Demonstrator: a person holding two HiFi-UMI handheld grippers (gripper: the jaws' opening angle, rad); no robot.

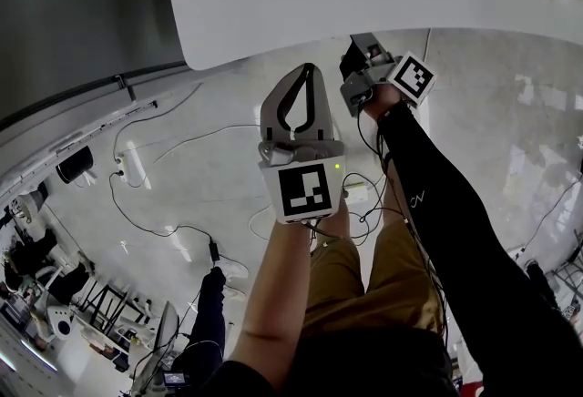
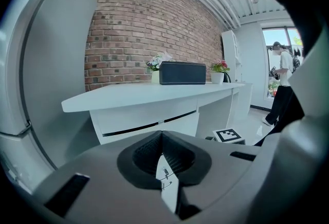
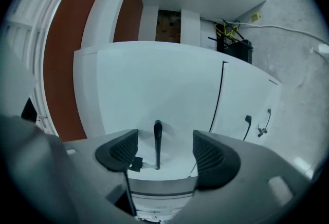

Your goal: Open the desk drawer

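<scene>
Before the flat white desk drawer front (image 3: 164,84), the right gripper (image 3: 167,152) held its jaws well apart around the slim black bar handle (image 3: 157,138), with neither pad touching it. The handle sat nearer one pad, so closing might skew the grip or slip off it. The left gripper (image 2: 162,141) was closed on nothing. Nothing seemed to block the drawer. A neighbouring white panel (image 3: 241,89) lay just beside it.

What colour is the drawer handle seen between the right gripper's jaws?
Black handle on a white drawer front; clearest in the right gripper view.
</scene>
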